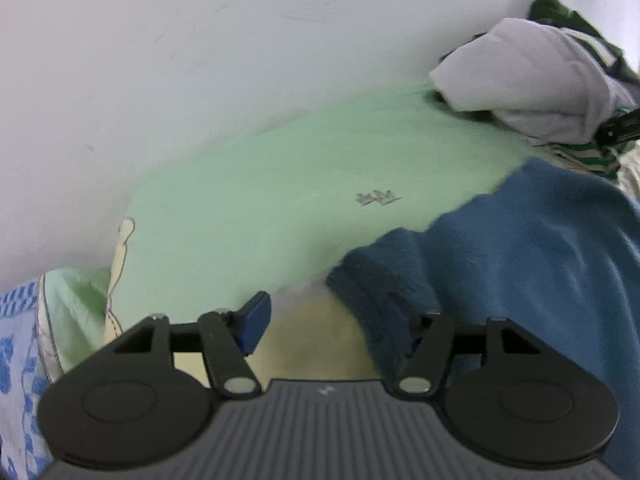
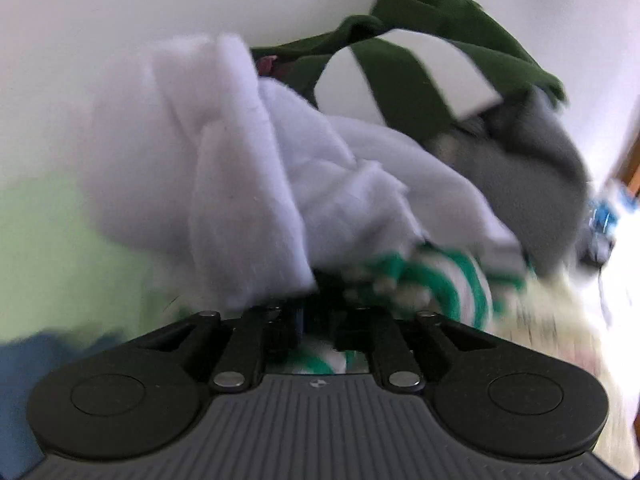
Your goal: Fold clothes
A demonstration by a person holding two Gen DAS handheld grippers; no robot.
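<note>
Clothes remain an unfolded heap: blue knitted garment point(image 1: 520, 248) draped beside my left gripper point(image 1: 332, 320), jaws wide with nothing pinched, while my right gripper point(image 2: 320, 320), jaws narrow, noses into green-and-white striped cloth point(image 2: 440, 280), grip unclear.

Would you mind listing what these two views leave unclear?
- Left wrist view: the left gripper's right fingertip is covered by the blue garment; contact is unclear.
- Right wrist view: motion blur hides whether the right gripper pinches the striped cloth.
- Right wrist view: the white garment hides the pile behind it.
- Left wrist view: the print on the green shirt is too small to read.
</note>
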